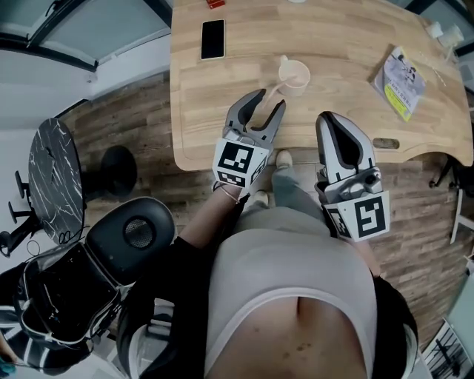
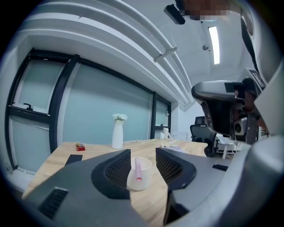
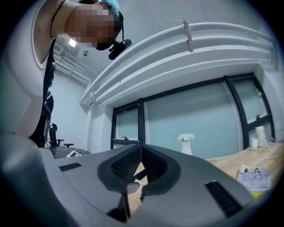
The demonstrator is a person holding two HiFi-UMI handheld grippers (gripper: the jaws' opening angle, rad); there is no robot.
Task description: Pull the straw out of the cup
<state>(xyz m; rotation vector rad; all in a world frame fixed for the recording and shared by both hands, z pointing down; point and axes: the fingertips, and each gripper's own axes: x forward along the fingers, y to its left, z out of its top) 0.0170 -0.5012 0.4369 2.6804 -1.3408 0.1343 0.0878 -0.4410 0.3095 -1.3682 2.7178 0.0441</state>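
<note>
A cream cup (image 1: 296, 74) stands near the front edge of the wooden table (image 1: 222, 141). A pale pink straw (image 1: 277, 93) leans out of it toward me. In the left gripper view the cup (image 2: 141, 179) and the straw (image 2: 138, 170) show between the two jaws. My left gripper (image 1: 269, 100) is open just in front of the cup, its jaws either side of the straw's free end, with no pad pressing on it. My right gripper (image 1: 330, 118) is shut and empty at the table's front edge, right of the cup; its jaw tips (image 3: 141, 147) meet.
A black phone (image 1: 212, 38) and a small red item (image 1: 215, 4) lie at the table's far left. A booklet (image 1: 401, 81) lies at the right. A white vase with flowers (image 2: 117, 134) stands at the back. A black office chair (image 1: 129, 233) is on the floor to my left.
</note>
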